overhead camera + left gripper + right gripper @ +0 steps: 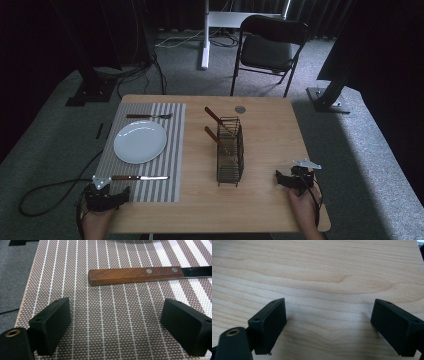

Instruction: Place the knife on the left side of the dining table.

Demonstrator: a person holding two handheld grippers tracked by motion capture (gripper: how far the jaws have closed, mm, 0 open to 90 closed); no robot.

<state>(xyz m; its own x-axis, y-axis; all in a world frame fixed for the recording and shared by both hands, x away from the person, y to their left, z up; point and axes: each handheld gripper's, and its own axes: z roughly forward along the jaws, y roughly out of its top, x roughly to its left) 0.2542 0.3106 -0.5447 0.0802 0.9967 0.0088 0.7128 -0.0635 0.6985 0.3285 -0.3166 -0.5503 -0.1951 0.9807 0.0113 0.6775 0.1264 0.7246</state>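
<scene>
Wooden-handled knife [135, 275] lies alone before the left hand-held gripper [115, 327] (jaws apart, empty); two more handles [216, 127] stand in one wire caddy [231, 152].

High view overlooks table [260, 150]; tongs views close, angled down.

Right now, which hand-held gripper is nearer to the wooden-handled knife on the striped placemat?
Left. The left hand-held gripper sits just short of the knife handle, jaws open; the right hand-held gripper rests across the table, beyond the wire caddy.
</scene>
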